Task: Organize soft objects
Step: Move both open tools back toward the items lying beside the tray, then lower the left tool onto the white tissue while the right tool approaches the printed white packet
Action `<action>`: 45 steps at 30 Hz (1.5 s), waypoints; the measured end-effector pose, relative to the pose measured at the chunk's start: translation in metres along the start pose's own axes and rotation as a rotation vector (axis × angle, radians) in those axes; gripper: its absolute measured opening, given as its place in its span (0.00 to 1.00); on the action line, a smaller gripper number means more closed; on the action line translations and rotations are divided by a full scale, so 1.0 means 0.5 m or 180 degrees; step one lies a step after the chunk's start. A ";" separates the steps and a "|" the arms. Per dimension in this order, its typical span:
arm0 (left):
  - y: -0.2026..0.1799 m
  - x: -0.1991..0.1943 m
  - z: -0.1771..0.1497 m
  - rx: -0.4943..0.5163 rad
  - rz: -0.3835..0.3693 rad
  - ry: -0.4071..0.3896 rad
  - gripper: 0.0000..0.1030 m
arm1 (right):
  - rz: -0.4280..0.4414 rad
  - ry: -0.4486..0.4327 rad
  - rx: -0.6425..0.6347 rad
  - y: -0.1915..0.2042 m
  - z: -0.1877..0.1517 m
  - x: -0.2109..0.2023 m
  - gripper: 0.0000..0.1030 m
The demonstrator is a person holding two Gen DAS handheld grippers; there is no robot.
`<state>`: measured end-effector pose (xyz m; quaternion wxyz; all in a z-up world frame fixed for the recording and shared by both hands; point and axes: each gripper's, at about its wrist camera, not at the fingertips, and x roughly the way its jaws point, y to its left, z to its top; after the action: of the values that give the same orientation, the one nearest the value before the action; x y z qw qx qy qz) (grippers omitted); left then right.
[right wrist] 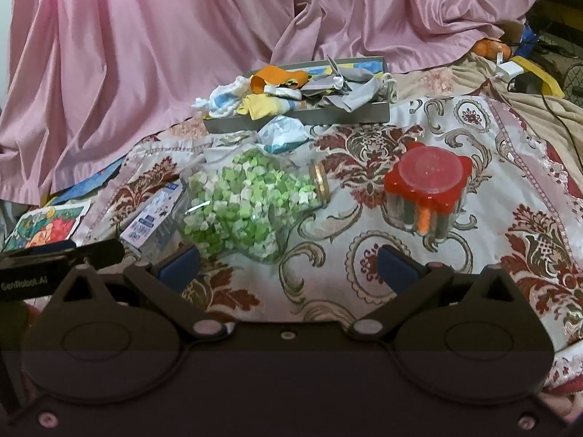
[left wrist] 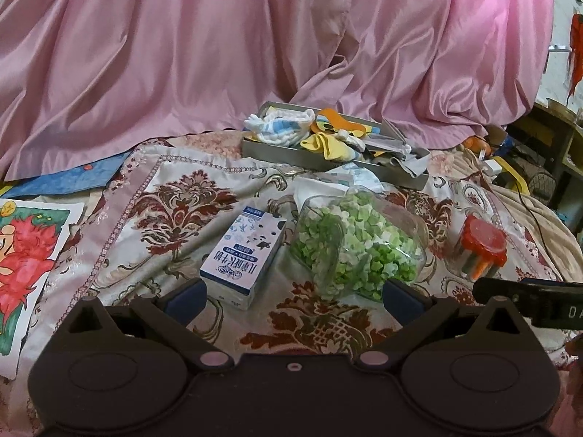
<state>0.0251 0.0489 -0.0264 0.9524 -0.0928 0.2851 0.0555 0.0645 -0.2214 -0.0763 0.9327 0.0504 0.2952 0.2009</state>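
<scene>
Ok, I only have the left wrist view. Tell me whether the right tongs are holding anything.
Observer: No. The right tongs are open and empty, hovering over the patterned bedspread.
Operator: Now tell me how the jar of green pieces is closed.
Observer: The jar lies on its side with a gold cap on its neck, at the end nearer the red-lidded container.
</scene>
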 end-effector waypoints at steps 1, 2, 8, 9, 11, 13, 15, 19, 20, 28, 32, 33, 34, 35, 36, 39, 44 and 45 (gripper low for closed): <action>0.000 0.003 0.002 0.0000 0.0003 -0.0007 0.99 | 0.0002 -0.0024 0.0005 -0.001 0.003 0.003 1.00; 0.000 0.006 0.004 -0.0001 0.0009 -0.0017 0.99 | 0.0002 -0.0048 0.0006 -0.002 0.006 0.006 1.00; 0.007 0.023 0.013 -0.0105 0.0048 -0.0046 0.99 | 0.0014 -0.0135 0.0003 -0.001 0.016 0.024 1.00; 0.009 0.025 0.014 -0.0124 0.0048 -0.0043 0.99 | 0.0012 -0.0139 -0.0004 0.000 0.018 0.028 1.00; 0.013 0.031 0.015 -0.0157 0.0068 -0.0037 0.99 | 0.0008 -0.0152 -0.0017 0.002 0.023 0.037 1.00; 0.017 0.036 0.018 -0.0208 0.0081 -0.0023 0.99 | 0.0020 -0.0174 -0.0036 0.002 0.027 0.046 1.00; 0.021 0.041 0.024 -0.0285 0.0087 -0.0044 0.99 | 0.0034 -0.0212 -0.0054 0.003 0.034 0.056 1.00; 0.029 0.051 0.032 -0.0470 0.0071 -0.0072 0.99 | 0.0100 -0.0225 -0.0032 -0.003 0.042 0.076 1.00; 0.028 0.053 0.034 -0.0493 0.0068 -0.0079 0.99 | 0.0111 -0.0222 -0.0032 -0.006 0.043 0.081 1.00; 0.018 0.085 0.065 -0.0523 0.0030 -0.0228 0.99 | 0.0136 -0.0385 -0.0081 -0.004 0.063 0.123 1.00; 0.014 0.104 0.082 -0.0539 -0.0049 -0.0316 0.99 | 0.0145 -0.0413 -0.0086 -0.006 0.073 0.140 1.00; 0.013 0.110 0.085 -0.0534 -0.0059 -0.0319 0.99 | 0.0149 -0.0423 -0.0081 -0.006 0.077 0.145 1.00; 0.012 0.116 0.088 -0.0531 -0.0070 -0.0319 0.99 | 0.0149 -0.0436 -0.0080 -0.006 0.079 0.149 1.00; 0.012 0.121 0.090 -0.0531 -0.0077 -0.0315 0.99 | 0.0147 -0.0449 -0.0082 -0.008 0.080 0.152 1.00; 0.012 0.128 0.093 -0.0534 -0.0088 -0.0306 0.99 | 0.0140 -0.0461 -0.0089 -0.008 0.084 0.158 1.00; 0.012 0.150 0.104 -0.0547 -0.0112 -0.0293 0.99 | 0.0132 -0.0496 -0.0117 -0.009 0.092 0.173 1.00; 0.028 0.184 0.124 -0.0655 -0.0104 -0.0277 0.99 | 0.0143 -0.0506 -0.0108 -0.009 0.101 0.199 1.00; 0.034 0.192 0.128 -0.0707 -0.0108 -0.0264 0.99 | 0.0141 -0.0511 -0.0118 -0.008 0.101 0.202 1.00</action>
<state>0.1362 0.0838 -0.0294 0.9480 -0.2002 0.2359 0.0744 0.1700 -0.1830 -0.0892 0.9495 0.0555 0.2145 0.2222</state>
